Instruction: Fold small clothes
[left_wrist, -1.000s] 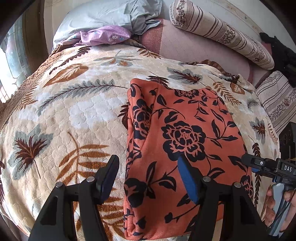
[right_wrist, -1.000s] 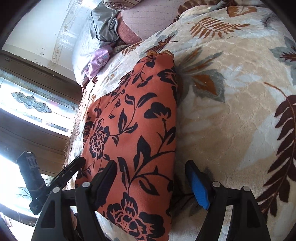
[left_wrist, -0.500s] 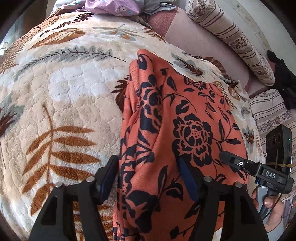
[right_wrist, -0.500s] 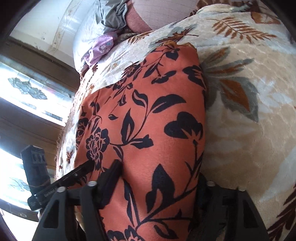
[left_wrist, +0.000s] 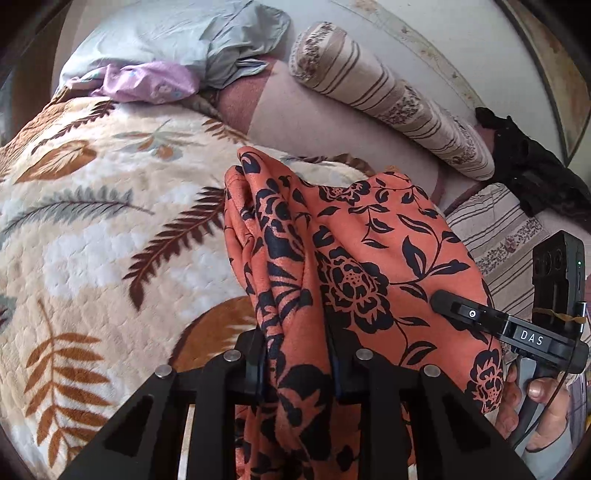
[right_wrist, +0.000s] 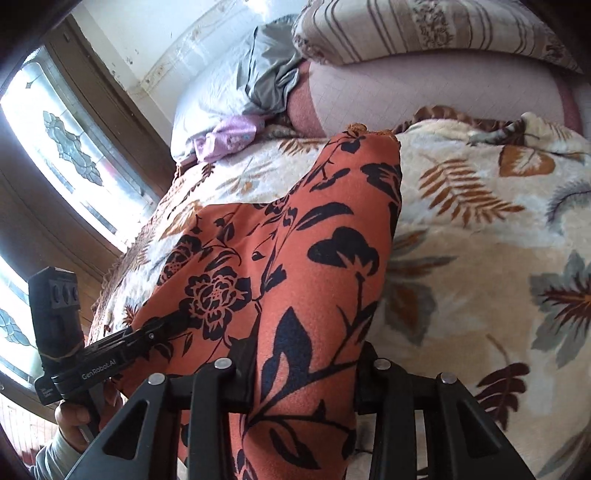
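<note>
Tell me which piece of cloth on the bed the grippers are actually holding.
The orange garment with black flowers. The left gripper and right gripper are each shut on it, while the lilac cloth and grey cloth lie untouched by the pillows.

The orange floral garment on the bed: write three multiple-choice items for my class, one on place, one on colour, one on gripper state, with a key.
1. Where does the lilac cloth lie?
A. at the far end of the leaf-print blanket, beside the grey bedding
B. on the orange floral garment
C. on the striped bolster

2. What colour is the garment's flower print?
A. white
B. black
C. green

3. How does the left gripper stand?
A. open above the blanket
B. shut on nothing
C. shut on the garment

Key: 1 A, it sits at the blanket's far edge by the grey bedding. 2 B, black blooms on orange. 3 C, cloth is bunched between its fingers; the right gripper clamps the garment too.
</note>
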